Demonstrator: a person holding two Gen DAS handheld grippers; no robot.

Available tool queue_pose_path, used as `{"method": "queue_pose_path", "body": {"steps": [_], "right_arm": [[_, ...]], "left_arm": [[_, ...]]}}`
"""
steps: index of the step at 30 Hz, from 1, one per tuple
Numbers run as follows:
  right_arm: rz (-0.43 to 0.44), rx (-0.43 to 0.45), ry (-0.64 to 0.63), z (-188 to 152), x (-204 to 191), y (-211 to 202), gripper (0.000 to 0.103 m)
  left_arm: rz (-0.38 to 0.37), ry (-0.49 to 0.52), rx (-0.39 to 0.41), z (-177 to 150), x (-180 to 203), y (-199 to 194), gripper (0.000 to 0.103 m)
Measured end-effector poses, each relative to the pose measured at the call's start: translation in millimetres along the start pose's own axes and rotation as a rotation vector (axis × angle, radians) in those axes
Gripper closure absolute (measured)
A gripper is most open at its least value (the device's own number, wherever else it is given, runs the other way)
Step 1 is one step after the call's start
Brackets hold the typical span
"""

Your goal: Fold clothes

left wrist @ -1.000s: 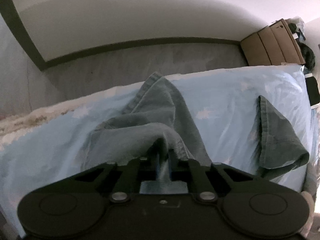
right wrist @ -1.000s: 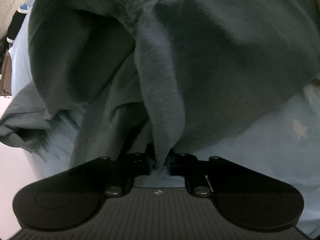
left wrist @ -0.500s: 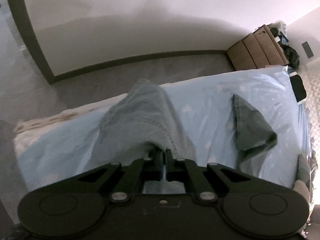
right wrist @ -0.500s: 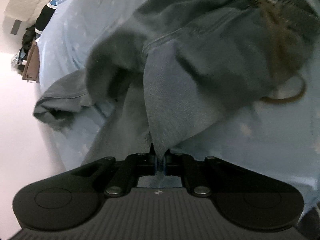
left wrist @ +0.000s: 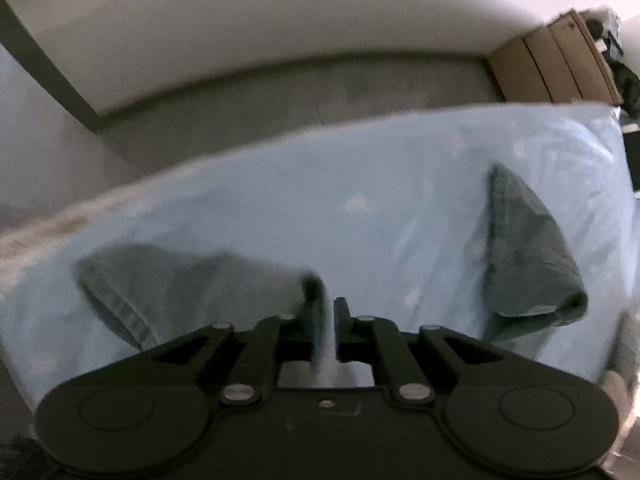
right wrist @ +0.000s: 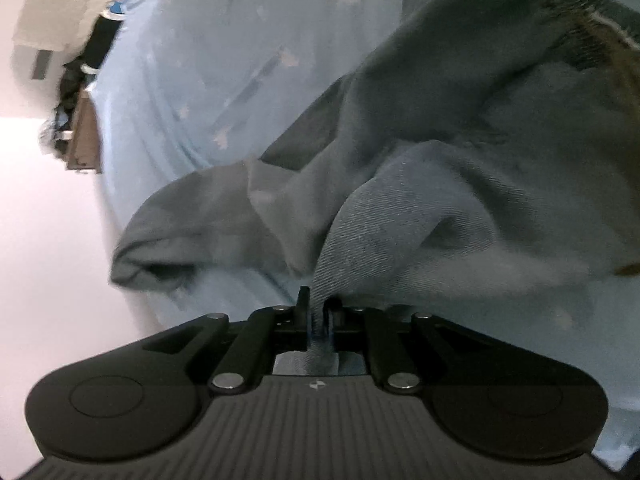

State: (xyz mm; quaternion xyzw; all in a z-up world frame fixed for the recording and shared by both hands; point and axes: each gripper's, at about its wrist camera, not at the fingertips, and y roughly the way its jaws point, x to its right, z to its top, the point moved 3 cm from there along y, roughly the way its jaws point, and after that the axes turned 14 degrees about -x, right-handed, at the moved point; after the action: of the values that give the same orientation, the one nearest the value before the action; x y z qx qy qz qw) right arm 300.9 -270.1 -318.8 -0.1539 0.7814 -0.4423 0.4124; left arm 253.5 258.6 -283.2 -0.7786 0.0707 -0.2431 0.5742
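A pair of blue-grey trousers [right wrist: 460, 140] lies crumpled on a light blue bedsheet [right wrist: 208, 60]. My right gripper [right wrist: 318, 304] is shut on a fold of the trousers' cloth, which rises between the fingers. In the left wrist view one trouser leg [left wrist: 160, 280] lies flat to the left of my left gripper [left wrist: 326, 304], and the other leg end [left wrist: 528, 248] stands bunched to the right. The left jaws stand a narrow gap apart with pale cloth showing between them; that view is blurred.
The bed's far edge [left wrist: 280, 140] drops to grey carpet [left wrist: 280, 92] and a white wall with dark skirting. A wooden dresser [left wrist: 556, 60] with clutter stands at the far right. The trousers' waistband with a brown cord [right wrist: 600, 36] is at the right.
The left trouser leg has dropped from a raised ridge to lie flat, left of the left gripper. The right gripper has pulled back, with more bedsheet now in view.
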Motion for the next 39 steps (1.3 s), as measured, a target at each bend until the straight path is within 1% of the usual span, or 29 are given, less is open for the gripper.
{"method": "queue_pose_path", "body": {"steps": [1,2,3,4,6,9,10,11,12,14,17,20,22,25,27,30,33,36,39], "right_arm": [[-0.022,-0.006,0.000,4.1,-4.0,8.1,0.091],[-0.042,-0.007,-0.002,4.6,-4.0,9.5,0.090],[-0.050,-0.002,0.001,4.5,-4.8,11.6,0.088],[-0.044,0.003,0.005,3.2,-2.7,11.0,0.086],[-0.021,0.019,-0.004,-2.4,0.8,7.6,0.087],[-0.008,0.032,-0.028,-13.6,14.0,-4.6,0.095],[-0.011,0.033,-0.034,-16.8,16.6,-6.5,0.096],[-0.016,0.034,-0.041,-19.9,19.1,-8.2,0.096],[-0.028,0.034,-0.050,-23.8,20.4,-10.1,0.097],[-0.049,0.029,-0.057,-33.5,25.1,-14.3,0.097],[-0.081,0.006,-0.058,-48.7,39.6,-17.2,0.097],[-0.120,-0.013,-0.060,-65.0,58.0,-21.2,0.098],[-0.146,-0.019,-0.057,-74.5,71.4,-23.6,0.098],[-0.179,-0.012,-0.014,-83.2,96.2,-25.5,0.098],[-0.195,-0.003,0.018,-85.6,110.9,-26.8,0.098],[-0.187,0.015,0.035,-87.1,120.8,-29.6,0.098],[-0.178,0.021,0.022,-88.3,120.5,-31.7,0.098],[-0.173,0.030,0.008,-90.4,118.9,-36.1,0.098],[-0.168,0.039,0.009,-92.5,118.7,-38.1,0.098]], "left_arm": [[-0.006,0.009,0.002,1.2,1.3,-0.7,0.094],[-0.011,0.019,0.006,2.4,2.6,-1.4,0.089],[-0.017,0.028,0.009,3.5,3.9,-2.2,0.078],[-0.042,0.047,0.024,2.1,1.0,-6.1,0.075],[-0.093,0.083,0.041,0.1,-6.5,-10.4,0.074],[-0.074,0.054,-0.024,-0.9,-30.1,-3.5,0.074],[-0.070,0.034,-0.040,-1.5,-38.8,-1.3,0.073],[-0.078,0.009,-0.049,-1.9,-47.0,-0.3,0.070],[-0.086,-0.016,-0.057,-2.3,-55.2,0.7,0.063],[-0.099,-0.072,-0.065,-1.7,-67.9,2.3,0.053],[-0.143,-0.140,-0.082,-3.2,-79.2,-0.7,0.051],[-0.191,-0.181,-0.103,-7.1,-83.7,-5.2,0.049],[-0.217,-0.184,-0.129,-15.3,-82.6,-7.0,0.047],[-0.227,-0.198,-0.168,-36.3,-85.2,-9.3,0.045],[-0.237,-0.232,-0.194,-51.2,-90.8,-6.9,0.042],[-0.247,-0.298,-0.201,-68.2,-104.3,0.6,0.042],[-0.259,-0.363,-0.203,-82.0,-117.3,4.8,0.042],[-0.297,-0.434,-0.193,-94.1,-131.5,0.1,0.042],[-0.358,-0.535,-0.177,-105.1,-147.8,-1.3,0.042]]}}
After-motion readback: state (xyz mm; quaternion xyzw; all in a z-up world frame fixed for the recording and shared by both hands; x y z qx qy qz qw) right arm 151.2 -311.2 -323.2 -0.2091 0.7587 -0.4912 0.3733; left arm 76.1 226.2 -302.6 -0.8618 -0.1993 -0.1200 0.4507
